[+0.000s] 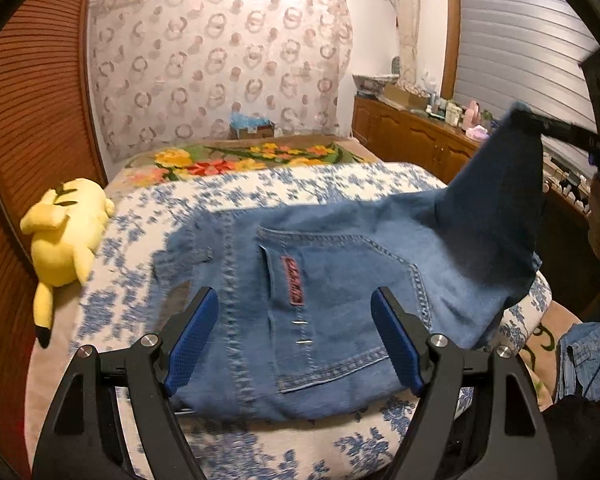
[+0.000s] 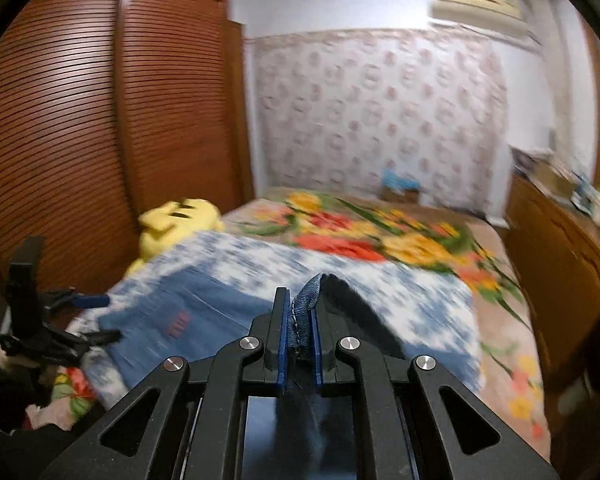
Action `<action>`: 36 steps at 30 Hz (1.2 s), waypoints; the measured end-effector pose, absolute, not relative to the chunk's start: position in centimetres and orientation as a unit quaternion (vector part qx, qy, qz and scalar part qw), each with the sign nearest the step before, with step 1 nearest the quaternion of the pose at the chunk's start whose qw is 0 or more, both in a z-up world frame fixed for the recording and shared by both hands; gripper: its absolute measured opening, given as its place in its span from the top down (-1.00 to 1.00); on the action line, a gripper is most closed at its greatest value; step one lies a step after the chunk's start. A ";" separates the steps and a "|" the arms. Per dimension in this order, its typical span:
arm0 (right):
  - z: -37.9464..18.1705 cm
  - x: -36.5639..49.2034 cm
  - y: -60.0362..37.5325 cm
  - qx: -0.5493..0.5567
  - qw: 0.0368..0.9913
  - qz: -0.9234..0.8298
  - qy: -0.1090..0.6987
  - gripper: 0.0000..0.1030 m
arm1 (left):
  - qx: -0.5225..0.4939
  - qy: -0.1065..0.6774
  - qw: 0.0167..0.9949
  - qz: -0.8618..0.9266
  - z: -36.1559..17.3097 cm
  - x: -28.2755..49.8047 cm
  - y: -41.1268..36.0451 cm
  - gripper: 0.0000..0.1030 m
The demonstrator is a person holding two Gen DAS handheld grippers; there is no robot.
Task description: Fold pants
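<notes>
- Between your right gripper (image 2: 299, 328) jaws sits a folded hem of the blue denim pants (image 1: 340, 280); you are clenched on it so the leg lifts as one flap, ready to carry across.
- Over the seat panel and its stitched back pocket, your left gripper (image 1: 296, 340) hovers released, blue pads (image 1: 192, 344) spread wide either side, holding nothing; I judge it is there to pin the fold line.
- Most of the pants lie flat on the blue-and-white floral quilt (image 1: 148, 216) covering the bed, one leg raised at the right.
- Well clear sits the yellow plush toy (image 1: 66, 232), beside the slatted wooden wardrobe (image 2: 80, 120).
</notes>
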State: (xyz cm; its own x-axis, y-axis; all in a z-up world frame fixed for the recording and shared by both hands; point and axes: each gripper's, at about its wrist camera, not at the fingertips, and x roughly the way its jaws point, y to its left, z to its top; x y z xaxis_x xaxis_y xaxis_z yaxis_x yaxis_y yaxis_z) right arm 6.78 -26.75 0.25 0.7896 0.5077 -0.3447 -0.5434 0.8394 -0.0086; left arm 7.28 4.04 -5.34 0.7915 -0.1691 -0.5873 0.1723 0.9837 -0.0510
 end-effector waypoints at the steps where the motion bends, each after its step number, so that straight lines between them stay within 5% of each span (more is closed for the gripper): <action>1: 0.9 6.7 -25.5 -0.061 0.942 0.288 0.160 0.82 | 0.004 0.308 0.948 -0.086 -5.1 7.1 4.4 -0.54; 8: 1.6 7.9 -19.6 -0.104 0.916 0.350 0.169 0.81 | 0.010 0.296 0.953 -0.066 -3.7 6.4 6.4 -0.54; 15: -0.4 11.3 -17.8 -0.122 0.898 0.351 0.237 0.20 | 0.003 0.297 0.953 -0.065 -4.1 6.6 6.6 -0.54; 36: -7.2 13.1 -18.8 -0.111 0.913 0.204 0.335 0.16 | 0.009 0.360 0.925 -0.120 -9.0 10.1 1.1 -0.54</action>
